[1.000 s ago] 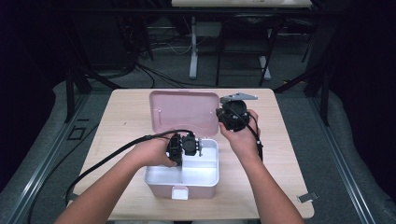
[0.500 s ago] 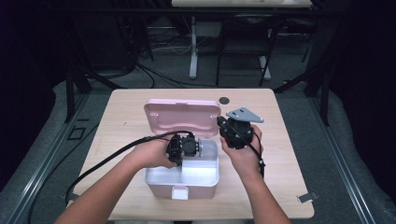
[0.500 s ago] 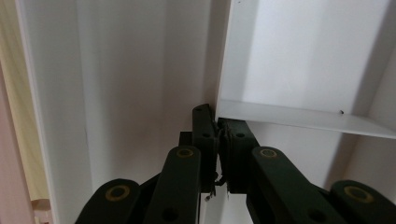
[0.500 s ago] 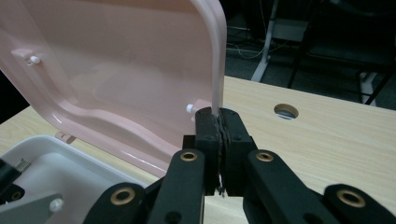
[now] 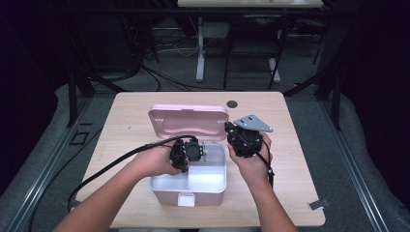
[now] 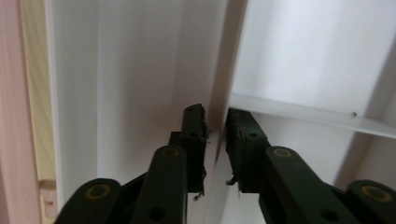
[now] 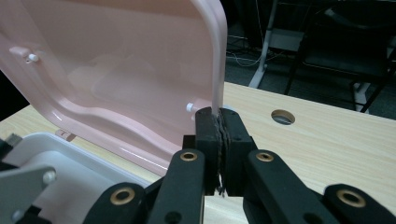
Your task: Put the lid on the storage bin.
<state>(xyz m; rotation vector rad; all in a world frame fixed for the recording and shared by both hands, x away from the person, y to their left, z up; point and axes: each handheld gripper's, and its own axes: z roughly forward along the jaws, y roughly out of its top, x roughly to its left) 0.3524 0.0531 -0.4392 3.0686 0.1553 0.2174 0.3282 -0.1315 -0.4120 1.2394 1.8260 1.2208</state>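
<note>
A pink box (image 5: 167, 197) with a white inner tray (image 5: 208, 180) stands on the table, its pink lid (image 5: 188, 121) hinged up at the back. My left gripper (image 5: 200, 151) reaches down into the tray. In the left gripper view its jaws (image 6: 215, 123) straddle the white divider wall (image 6: 222, 65); they have just been opening, and a small gap shows on each side of the wall. My right gripper (image 5: 228, 127) is at the lid's right edge. In the right gripper view its jaws (image 7: 219, 123) are shut on the lid's rim (image 7: 215, 70).
The light wooden table (image 5: 300, 169) has a round cable hole (image 5: 232, 103) behind the lid. A small metal clip (image 5: 317, 204) lies near the front right corner. Dark chairs and desk legs stand on the floor beyond the table.
The right gripper has come toward the person with the lid's edge, and the lid has swung up from lying far back to a steeper tilt. The left hand has stayed in the tray.
</note>
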